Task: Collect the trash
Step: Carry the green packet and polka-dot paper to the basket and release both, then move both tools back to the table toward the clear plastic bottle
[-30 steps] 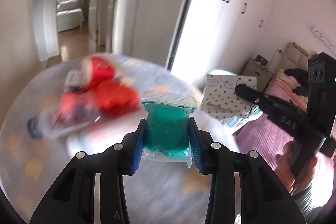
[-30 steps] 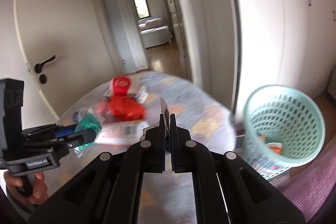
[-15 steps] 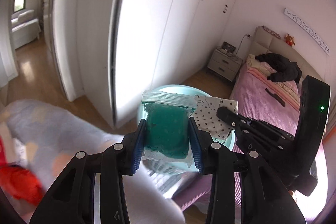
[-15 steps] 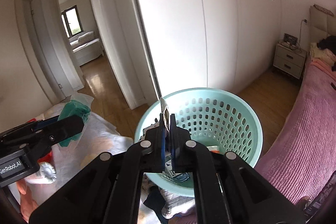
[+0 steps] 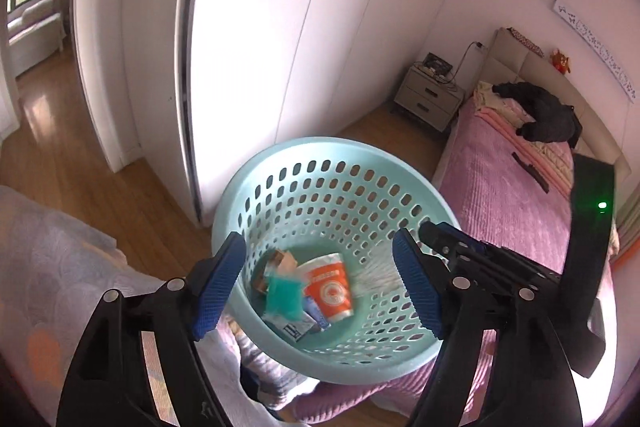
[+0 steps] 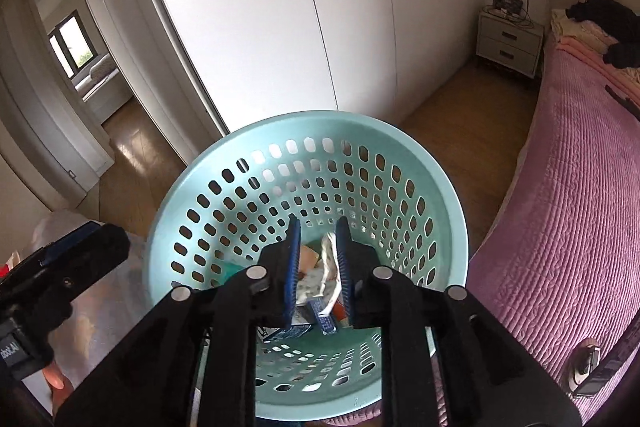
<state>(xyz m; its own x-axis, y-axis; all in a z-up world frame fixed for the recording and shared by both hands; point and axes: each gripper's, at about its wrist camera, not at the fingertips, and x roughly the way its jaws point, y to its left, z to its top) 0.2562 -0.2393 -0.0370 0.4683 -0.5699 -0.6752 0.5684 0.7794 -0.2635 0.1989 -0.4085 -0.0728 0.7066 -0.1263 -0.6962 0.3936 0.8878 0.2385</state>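
The room is a bedroom, with a long white wardrobe (image 5: 280,47) along the wall, a bed under a pink cover (image 5: 512,195) on one side and a small nightstand (image 5: 430,95) in the corner. Between the bed and the bench with its pale patterned cloth (image 5: 52,259) stands the mint green basket (image 5: 280,159), full of holes, and both hands are held above its mouth. The left tongs (image 5: 320,287) are opening and already stand wide, with nothing between the blue pads; the green pouch (image 5: 284,297) is inside the basket, down among the other trash, beside an orange and white cup (image 5: 330,287); it is blurred, so I cannot say if it already rests. The right tongs (image 6: 318,267) are opening too, though the gap is narrow. A crumpled white wrapper (image 6: 329,259) shows in this gap, but I cannot tell if the pads touch it or if it lies on the pile below. I judge that this is the dropping step, and for the left hand it is finished. The next move calls for the right tongs to open a little more, so nothing sticks to the pads, and then both hands should lift clear of the rim and go back to the bench for more trash.
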